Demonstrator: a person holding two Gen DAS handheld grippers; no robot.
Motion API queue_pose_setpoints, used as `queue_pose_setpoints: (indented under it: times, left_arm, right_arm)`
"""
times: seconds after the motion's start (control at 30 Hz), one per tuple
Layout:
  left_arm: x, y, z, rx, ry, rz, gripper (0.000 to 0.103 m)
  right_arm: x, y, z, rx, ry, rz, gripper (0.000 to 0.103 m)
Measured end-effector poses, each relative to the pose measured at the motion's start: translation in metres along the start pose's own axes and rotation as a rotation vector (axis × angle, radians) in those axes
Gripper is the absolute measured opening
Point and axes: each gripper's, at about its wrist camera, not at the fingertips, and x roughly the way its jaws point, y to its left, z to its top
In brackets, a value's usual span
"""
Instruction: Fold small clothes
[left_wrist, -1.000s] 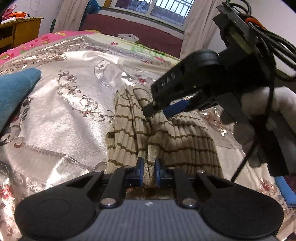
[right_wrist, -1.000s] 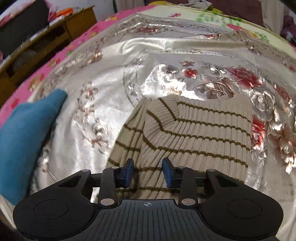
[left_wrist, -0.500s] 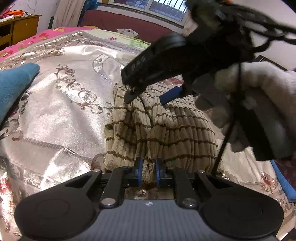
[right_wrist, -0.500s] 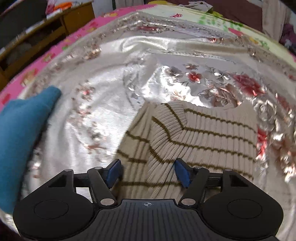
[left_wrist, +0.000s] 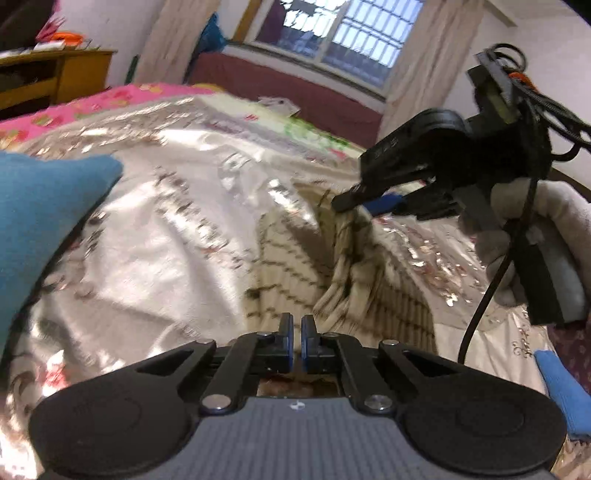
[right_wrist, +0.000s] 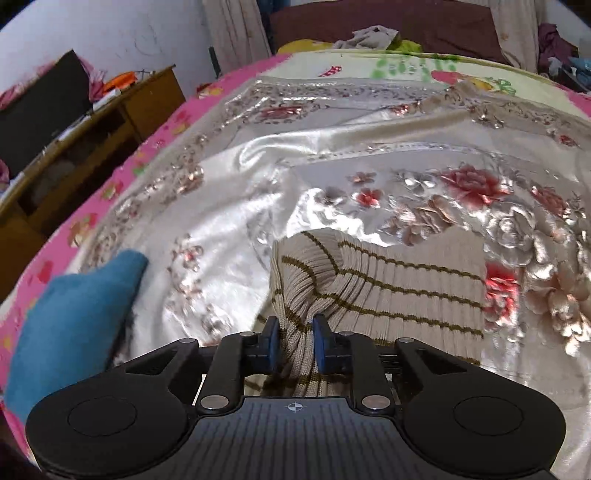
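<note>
A beige ribbed sweater with brown stripes (left_wrist: 291, 266) lies on the silver floral bedspread (left_wrist: 177, 236). My left gripper (left_wrist: 297, 332) is shut on the sweater's near edge and lifts it. My right gripper (right_wrist: 295, 341) is shut on a bunched fold of the same sweater (right_wrist: 388, 288) and holds it raised. In the left wrist view the right gripper (left_wrist: 365, 201) hangs over the far part of the sweater, held by a gloved hand.
A blue garment (left_wrist: 40, 214) lies at the left on the bedspread and also shows in the right wrist view (right_wrist: 74, 310). A wooden desk (right_wrist: 85, 147) stands left of the bed. A blue cloth (left_wrist: 561, 391) lies at the right edge.
My right gripper has closed from wide open onto a fold of the sweater and raised it. My left gripper has kept its hold and lifted the near edge.
</note>
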Motion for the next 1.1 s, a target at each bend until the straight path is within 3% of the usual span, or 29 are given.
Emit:
queue_pose_setpoints:
  times: [0.07,0.17,0.27,0.33,0.37,0.5,0.53,0.6,0.8,0.87,0.93,1.0,1.1]
  left_arm:
    - [0.005,0.009,-0.003,-0.037,0.027,0.024,0.01]
    - [0.002,0.01,-0.002,-0.048,0.011,-0.009,0.01]
    - [-0.005,0.005,-0.002,-0.027,-0.028,-0.082,0.014]
    - [-0.004,0.002,-0.002,-0.004,-0.02,-0.094,0.025]
    - [-0.003,0.0,-0.003,0.007,-0.018,-0.095,0.027]
    - [0.001,-0.008,-0.003,0.043,-0.009,-0.078,0.043]
    - [0.005,-0.011,-0.003,0.056,0.003,-0.065,0.046]
    - [0.013,-0.017,-0.005,0.082,0.036,-0.04,0.047]
    - [0.027,-0.02,-0.01,0.11,0.084,0.022,0.046]
    - [0.03,-0.018,-0.012,0.103,0.097,0.023,0.045]
    - [0.031,-0.015,-0.012,0.082,0.104,0.007,0.027]
    - [0.029,-0.01,-0.011,0.057,0.103,-0.013,0.023]
    - [0.02,-0.009,-0.009,0.042,0.055,-0.026,0.019]
  right_arm:
    - [0.014,0.006,-0.001,0.014,0.022,0.002,0.019]
    - [0.03,0.015,-0.006,0.024,0.043,0.034,0.0]
    - [0.033,0.023,-0.009,-0.005,0.05,0.047,0.0]
    - [0.028,0.025,-0.009,-0.038,0.034,0.023,0.001]
    - [0.024,0.025,-0.009,-0.042,0.031,0.024,0.009]
    - [0.01,0.021,-0.009,-0.109,0.01,-0.023,0.015]
    - [0.01,0.02,-0.009,-0.118,0.017,-0.034,0.023]
    - [0.014,0.018,-0.009,-0.115,0.041,-0.038,0.052]
    - [0.038,0.038,-0.02,-0.177,0.092,-0.079,0.059]
    - [0.052,0.045,-0.025,-0.253,0.102,-0.147,0.058]
    - [0.062,0.039,-0.027,-0.272,0.088,-0.202,0.049]
    - [0.061,0.022,-0.024,-0.204,0.095,-0.19,0.027]
    - [0.042,0.002,-0.02,-0.109,0.086,-0.122,0.021]
